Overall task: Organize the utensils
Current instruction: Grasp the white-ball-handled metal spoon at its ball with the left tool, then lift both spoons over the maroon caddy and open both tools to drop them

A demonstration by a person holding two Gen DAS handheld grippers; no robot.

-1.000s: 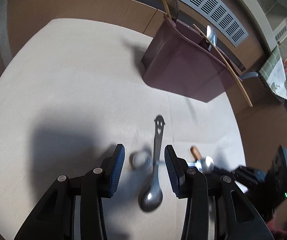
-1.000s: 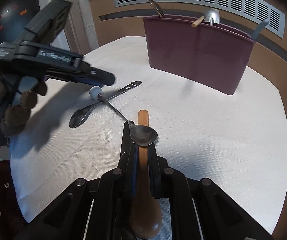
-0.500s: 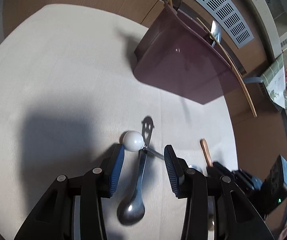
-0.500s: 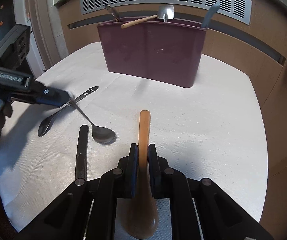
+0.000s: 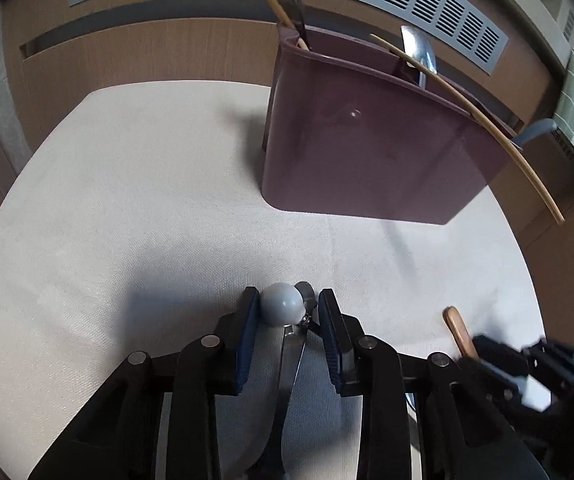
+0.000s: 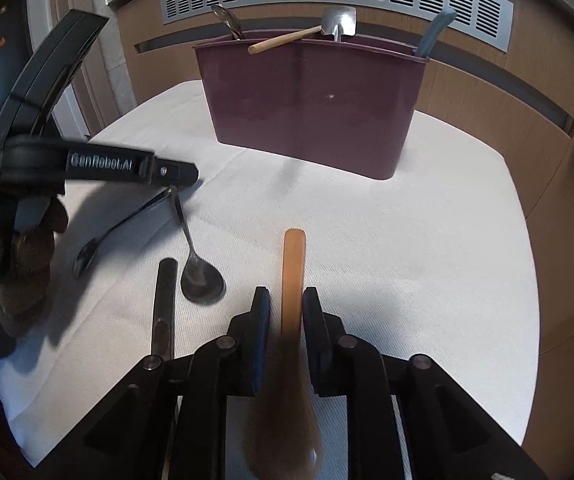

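The left gripper (image 5: 287, 312) hangs low over the white cloth-covered table (image 5: 127, 208), and its jaws have just been closing around the white ball end (image 5: 282, 309) of a metal spoon (image 6: 201, 276); the ball sits against the left blue pad, while a narrow gap shows at the right one, so nothing is clamped. That spoon's bowl rests on the cloth toward the table's near edge, its thin handle crossing a second metal spoon (image 6: 87, 254) that lies flat beside it. The right gripper (image 6: 285, 300) has just been opening its jaws, and the wooden spoon (image 6: 294, 264) lies loose between the pads, handle pointing toward the far edge and bowl blurred under the tool. A dark flat utensil (image 6: 165, 300) lies just to the left of it. Near the table's far edge stands the maroon utensil holder (image 6: 311, 104), already holding a wooden stick (image 6: 283, 42), a small shovel-shaped spoon (image 6: 339, 22), another spoon (image 6: 227, 20) and a blue handle (image 6: 435, 32).
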